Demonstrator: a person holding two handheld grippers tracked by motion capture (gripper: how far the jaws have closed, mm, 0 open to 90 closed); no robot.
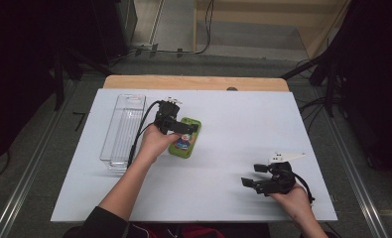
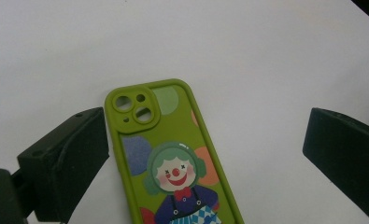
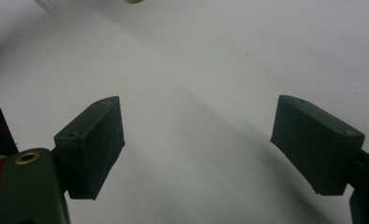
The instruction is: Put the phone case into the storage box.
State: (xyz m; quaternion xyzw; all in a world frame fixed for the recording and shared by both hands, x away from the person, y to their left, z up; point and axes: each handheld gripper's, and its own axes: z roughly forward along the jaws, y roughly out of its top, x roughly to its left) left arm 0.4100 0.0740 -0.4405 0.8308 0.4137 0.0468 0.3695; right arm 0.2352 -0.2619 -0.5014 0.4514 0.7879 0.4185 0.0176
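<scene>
A green phone case [image 1: 184,140] with a clown picture lies flat on the white table sheet [image 1: 233,124], left of centre. In the left gripper view the case [image 2: 173,163] lies between my two black jaws, camera cutouts at the far end. My left gripper [image 1: 181,127] hangs over the case, open, its jaws on either side and apart from it. My right gripper [image 1: 253,175] rests open near the front right of the sheet, nothing between its jaws. In the right gripper view its jaws [image 3: 196,135] stand wide over bare white sheet.
A clear plastic tray [image 1: 124,130] lies along the left side of the sheet, close to my left forearm. The wooden table edge [image 1: 193,82] shows at the back. Dark stands and cables surround the table on the floor.
</scene>
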